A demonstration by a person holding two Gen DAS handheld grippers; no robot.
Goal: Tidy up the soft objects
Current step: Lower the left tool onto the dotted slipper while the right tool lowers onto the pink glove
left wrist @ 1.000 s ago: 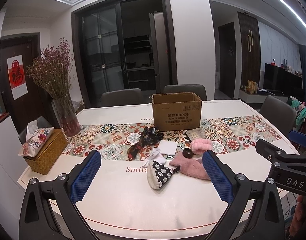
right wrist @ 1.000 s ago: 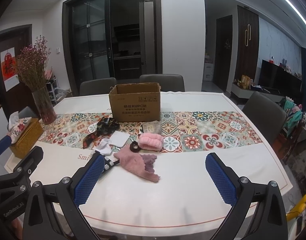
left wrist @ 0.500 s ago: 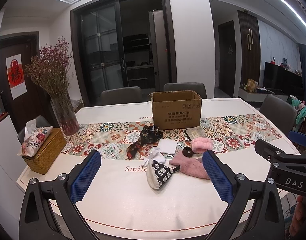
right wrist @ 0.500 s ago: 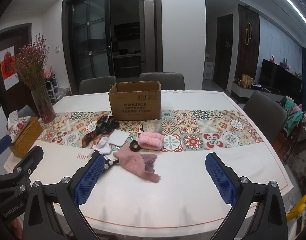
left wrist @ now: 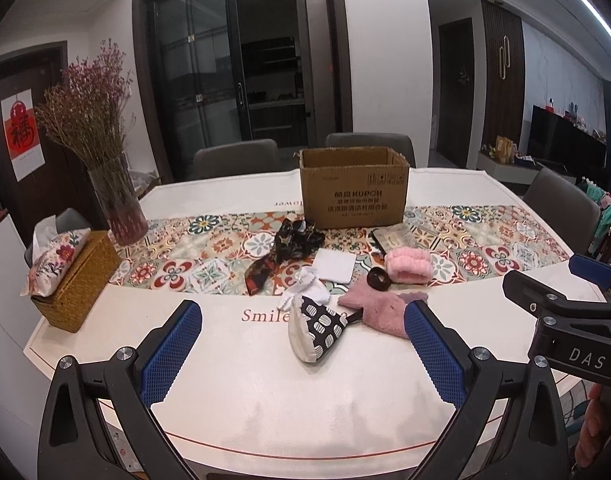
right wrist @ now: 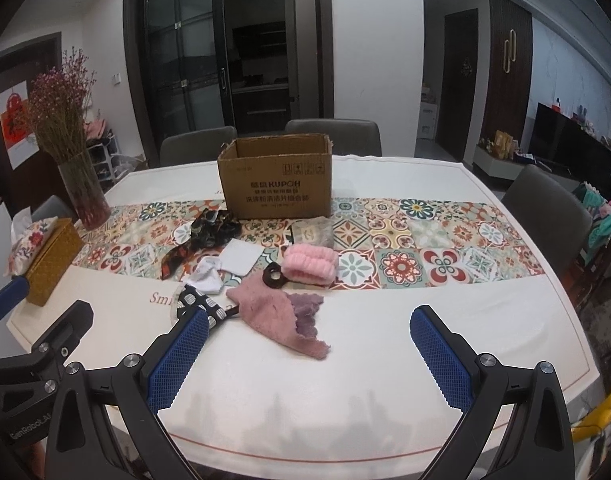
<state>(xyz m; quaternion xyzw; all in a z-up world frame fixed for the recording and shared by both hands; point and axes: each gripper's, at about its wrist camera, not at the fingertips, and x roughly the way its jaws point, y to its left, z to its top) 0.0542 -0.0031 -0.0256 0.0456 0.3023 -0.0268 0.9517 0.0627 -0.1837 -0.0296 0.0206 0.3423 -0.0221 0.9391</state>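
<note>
Both grippers hang over the near edge of the table (left wrist: pixel 233 408), side by side, fingers pointed at the clutter ahead. The left gripper (left wrist: pixel 301 354) stands wide and holds nothing; the right gripper (right wrist: pixel 309 354) is spread just as wide and just as empty. I'd say they are held back and open like this because no item has been picked yet, a stance for choosing a first target.

Nearest the left gripper lies a spotted pouch (left wrist: pixel 319 330), touching a pink cloth (right wrist: pixel 273 310) to its right, which lies over a purple cloth (right wrist: pixel 305 306). That pink cloth sits straight ahead of the right gripper, so it looks the likely first pick on that side. Just beyond are a white sock (left wrist: pixel 311 286), a dark ring (right wrist: pixel 274 275), a pink band (right wrist: pixel 310 264) and a white pad (right wrist: pixel 241 256). Farther still, on the tiled runner (right wrist: pixel 425 236), a dark scarf (left wrist: pixel 289 246) trails leftward.

The box (left wrist: pixel 353 186) stands open behind the heap, probably the place for it all. A vase (left wrist: pixel 119 204) and tissue basket (left wrist: pixel 75 280) sit far left, well apart.
</note>
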